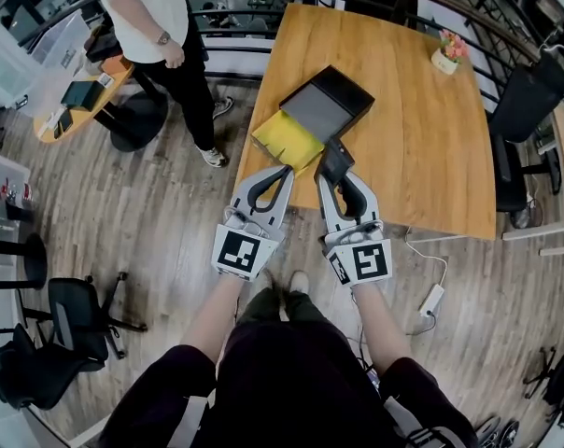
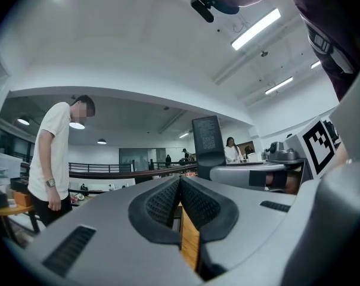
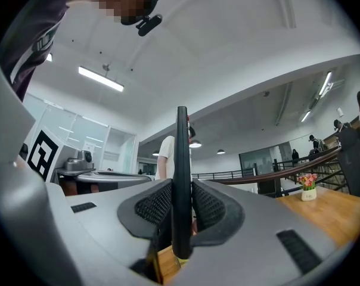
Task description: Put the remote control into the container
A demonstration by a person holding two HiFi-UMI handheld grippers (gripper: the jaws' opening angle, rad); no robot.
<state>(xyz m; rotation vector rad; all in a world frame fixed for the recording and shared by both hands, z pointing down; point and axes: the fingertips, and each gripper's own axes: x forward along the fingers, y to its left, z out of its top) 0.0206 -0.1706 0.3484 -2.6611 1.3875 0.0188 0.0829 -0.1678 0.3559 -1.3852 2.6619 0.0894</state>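
A black remote control [image 1: 335, 161] sticks out of my right gripper [image 1: 336, 179], whose pads are shut on it at the near edge of the wooden table [image 1: 422, 138]. In the right gripper view the remote [image 3: 181, 177] stands edge-on, a thin black slab clamped between the ribbed pads [image 3: 153, 206]. The container, a black box [image 1: 327, 103] with a yellow flap [image 1: 287, 141] folded toward me, lies just beyond the remote. My left gripper [image 1: 283, 170] hovers off the table's near left corner, beside the yellow flap. Its pads [image 2: 162, 202] meet, with nothing between them.
A person in a white shirt [image 1: 156, 26] stands to the left of the table. A small flower pot [image 1: 448, 52] sits at the table's far right. A black railing [image 1: 235, 17] runs behind. An office chair [image 1: 525, 101] stands at the right, and a power adapter [image 1: 431, 299] lies on the floor.
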